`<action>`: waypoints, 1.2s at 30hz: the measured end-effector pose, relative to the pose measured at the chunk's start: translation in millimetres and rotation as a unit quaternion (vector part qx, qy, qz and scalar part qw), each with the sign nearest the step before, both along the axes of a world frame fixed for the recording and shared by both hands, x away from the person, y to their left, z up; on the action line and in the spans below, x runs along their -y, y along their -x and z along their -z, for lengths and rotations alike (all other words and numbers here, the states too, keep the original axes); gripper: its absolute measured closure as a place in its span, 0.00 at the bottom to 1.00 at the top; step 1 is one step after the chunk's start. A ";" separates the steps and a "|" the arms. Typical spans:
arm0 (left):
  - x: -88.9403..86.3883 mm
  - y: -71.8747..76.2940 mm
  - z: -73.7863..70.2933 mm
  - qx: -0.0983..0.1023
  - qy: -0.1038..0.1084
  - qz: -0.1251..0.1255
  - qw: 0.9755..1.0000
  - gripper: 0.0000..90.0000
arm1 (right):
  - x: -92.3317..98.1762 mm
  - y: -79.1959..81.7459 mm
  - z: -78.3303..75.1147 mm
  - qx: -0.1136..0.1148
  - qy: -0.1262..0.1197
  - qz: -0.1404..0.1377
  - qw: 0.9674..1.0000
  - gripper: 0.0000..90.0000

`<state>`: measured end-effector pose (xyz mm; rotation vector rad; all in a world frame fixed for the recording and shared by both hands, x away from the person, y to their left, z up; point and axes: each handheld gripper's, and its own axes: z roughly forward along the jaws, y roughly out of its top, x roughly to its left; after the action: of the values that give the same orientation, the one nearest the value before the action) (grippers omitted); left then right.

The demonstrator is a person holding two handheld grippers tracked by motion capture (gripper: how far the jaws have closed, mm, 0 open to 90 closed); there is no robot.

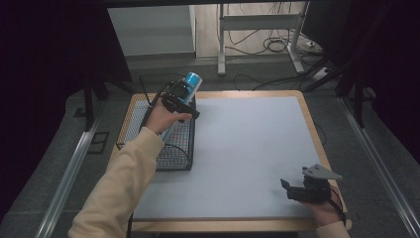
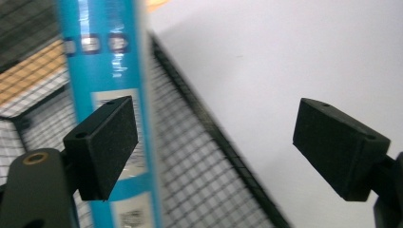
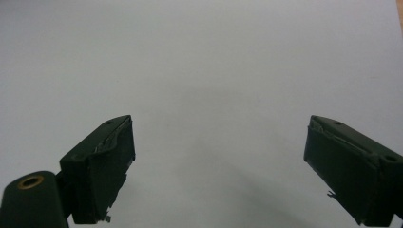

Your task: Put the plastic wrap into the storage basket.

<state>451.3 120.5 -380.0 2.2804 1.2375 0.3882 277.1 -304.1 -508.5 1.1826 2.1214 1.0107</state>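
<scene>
A person is sitting at a wooden table with a big grey mat lying on top of it. A black wire basket is standing on the left part of the table, right beside the mat.

The person's left hand is holding the left gripper over the basket. A tall blue can with white labels is leaning in the basket, its top poking up past the far edge. In the left gripper view, the left gripper is spread wide. The blue can is standing just behind the jaw on the left side of that view. It looks very near that jaw, but it is too hard to tell if they are touching. The other jaw is far away from the can, over the grey mat. The wire basket is showing under the can, and its black edge is running across the picture.

The right hand is resting at the near right corner of the table, holding the right gripper low over the mat. In the right gripper view, the right gripper is spread wide too, with nothing between its jaws. The plain grey mat is lying under it.
</scene>
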 end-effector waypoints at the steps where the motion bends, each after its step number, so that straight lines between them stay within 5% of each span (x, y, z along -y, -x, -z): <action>1: 2.9 4.5 0.1 0.000 0.002 0.005 1.000 0.17 | -0.9 -0.7 -0.3 0.001 0.000 -0.002 1.000 0.11; 9: 30.2 44.4 -3.6 0.003 0.012 0.061 0.998 0.17 | -4.4 -2.3 -1.5 0.005 0.003 -0.008 1.000 0.11; 15: 52.7 80.2 0.9 0.013 0.029 0.103 0.994 0.17 | -8.2 1.3 -4.9 0.013 0.009 -0.009 1.000 0.11; 21: 72.0 117.0 13.8 0.021 0.048 0.150 0.987 0.18 | -10.0 2.7 -5.1 0.016 0.013 -0.009 1.000 0.11; 24: 84.7 139.2 32.9 0.009 0.059 0.183 0.981 0.18 | -9.5 3.0 -4.8 0.015 0.014 -0.008 1.000 0.11; 28: 92.0 151.5 52.8 0.001 0.053 0.202 0.978 0.18 | -9.5 3.1 -4.1 0.016 0.016 -0.009 1.000 0.11; 36: 92.9 155.4 79.0 -0.014 0.042 0.203 0.978 0.18 | -10.2 2.4 -2.0 0.013 0.019 -0.008 1.000 0.11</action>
<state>295.9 27.6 -458.9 2.3930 0.7538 0.1517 274.6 -293.9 -506.6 1.1296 2.1240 0.9829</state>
